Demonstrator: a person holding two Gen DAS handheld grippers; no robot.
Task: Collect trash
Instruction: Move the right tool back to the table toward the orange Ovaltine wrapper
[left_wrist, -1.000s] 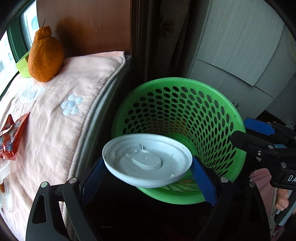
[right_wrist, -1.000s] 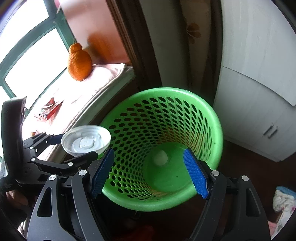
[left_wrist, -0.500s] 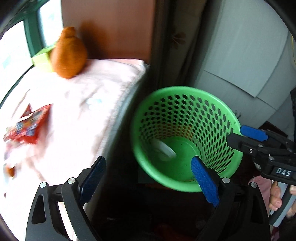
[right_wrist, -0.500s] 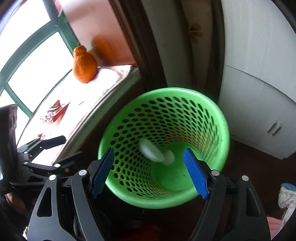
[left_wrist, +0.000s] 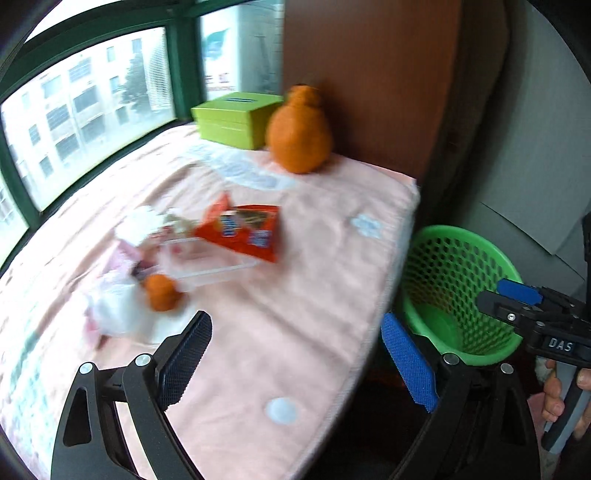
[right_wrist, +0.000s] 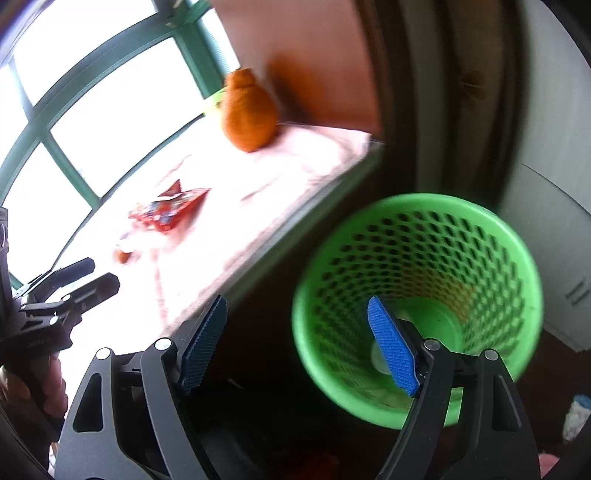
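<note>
1. Two of our grippers, the left gripper (left_wrist: 295, 360) and the right gripper (right_wrist: 301, 343), stand with fingers spread and nothing between them; the right's jaws have just been opening.
2. Motion blur smears the litter on the pink blanket (left_wrist: 314, 295): we make out a red wrapper (left_wrist: 243, 230), white crumpled bits (left_wrist: 118, 310) and a small orange piece (left_wrist: 160, 291).
3. Beside the bed, the green basket (right_wrist: 417, 295) stands upright, mouth upward; our finger hides part of its floor.
4. The wrapper lies flat, its long axis roughly crosswise.

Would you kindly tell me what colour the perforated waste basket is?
Bright green basket; clearest in the right wrist view.
</note>
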